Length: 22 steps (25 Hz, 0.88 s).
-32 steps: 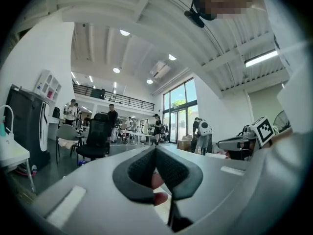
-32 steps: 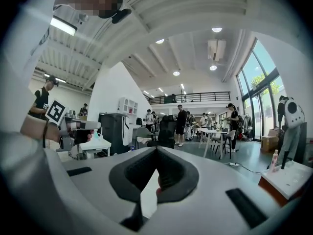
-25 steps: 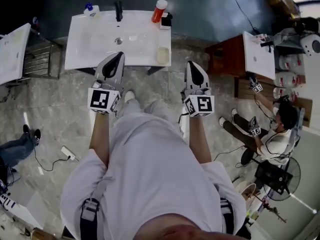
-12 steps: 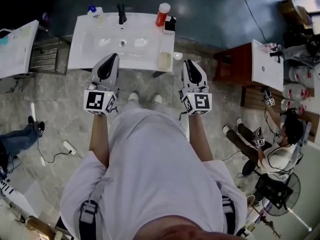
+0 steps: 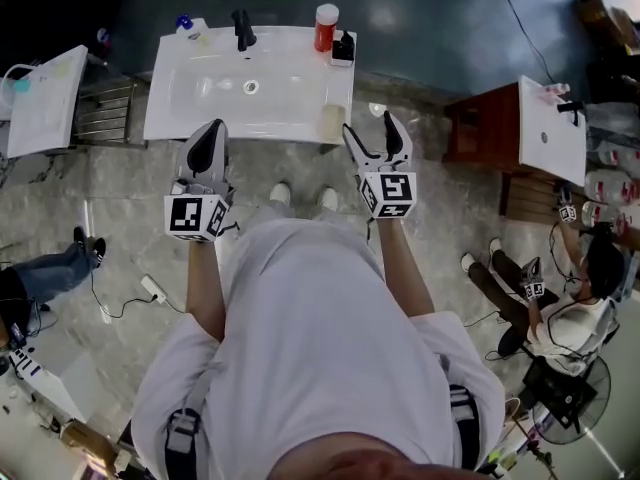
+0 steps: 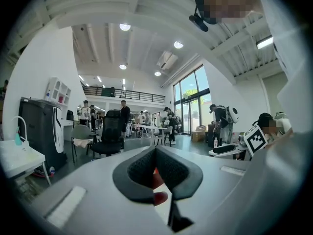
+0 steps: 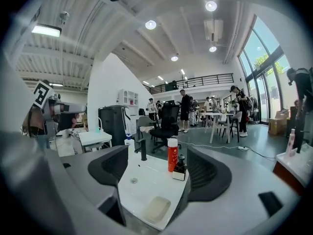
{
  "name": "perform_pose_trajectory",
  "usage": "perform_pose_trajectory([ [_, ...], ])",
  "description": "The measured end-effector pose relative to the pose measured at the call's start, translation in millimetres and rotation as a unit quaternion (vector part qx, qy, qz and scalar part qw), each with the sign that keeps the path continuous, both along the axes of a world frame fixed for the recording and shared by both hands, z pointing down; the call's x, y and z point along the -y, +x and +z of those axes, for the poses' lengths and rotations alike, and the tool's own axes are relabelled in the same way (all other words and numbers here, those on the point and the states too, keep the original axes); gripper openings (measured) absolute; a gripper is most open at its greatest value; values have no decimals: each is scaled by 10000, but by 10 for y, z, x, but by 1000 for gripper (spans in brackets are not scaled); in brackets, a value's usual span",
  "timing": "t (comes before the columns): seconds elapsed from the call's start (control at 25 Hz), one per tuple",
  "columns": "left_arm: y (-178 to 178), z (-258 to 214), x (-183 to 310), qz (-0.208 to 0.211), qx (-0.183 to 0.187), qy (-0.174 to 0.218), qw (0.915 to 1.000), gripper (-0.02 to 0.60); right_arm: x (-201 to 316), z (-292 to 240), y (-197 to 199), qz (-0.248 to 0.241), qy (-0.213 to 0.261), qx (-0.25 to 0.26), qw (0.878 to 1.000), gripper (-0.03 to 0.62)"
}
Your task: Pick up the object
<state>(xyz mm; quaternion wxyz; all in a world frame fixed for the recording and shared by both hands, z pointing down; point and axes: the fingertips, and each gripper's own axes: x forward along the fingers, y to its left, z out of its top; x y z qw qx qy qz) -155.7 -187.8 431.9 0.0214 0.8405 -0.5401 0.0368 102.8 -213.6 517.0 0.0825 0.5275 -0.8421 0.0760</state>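
A white sink (image 5: 200,118) stands in front of me. On its back right corner are a red bottle with a white cap (image 5: 325,28) and a small black bottle (image 5: 343,48). A pale soap bar (image 5: 331,123) lies at the front right corner. My left gripper (image 5: 208,140) is shut and empty, just short of the sink's front edge. My right gripper (image 5: 368,133) hangs by the soap corner, its jaws opening with nothing held. In the right gripper view the gripper (image 7: 161,173) frames the red bottle (image 7: 172,154), the black bottle (image 7: 180,166) and the soap (image 7: 156,209). The left gripper (image 6: 155,173) shows only a red sliver through its gap.
A black faucet (image 5: 241,28) and a blue-capped bottle (image 5: 185,23) stand at the sink's back. A second white sink (image 5: 45,103) and a metal rack (image 5: 105,113) are at the left, a wooden cabinet (image 5: 480,128) at the right. A seated person (image 5: 560,288) and a floor power strip (image 5: 152,288) are nearby.
My right gripper's jaws have swung apart from shut. Both grippers have come closer to the sink's front edge, and the person's feet have stepped forward. The left gripper stays shut.
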Motion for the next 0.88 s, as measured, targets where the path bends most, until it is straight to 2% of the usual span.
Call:
perform_pose_trajectory([
  [0.4,-412,57,-147,-544,225,-197,9981,-2,303,711,-111,78,-740,-193,9970,584],
  [0.88,-885,158,-368,-1005,467,-491,9926,-2,490,1550,-345,132,-1561,-372,9869,592],
])
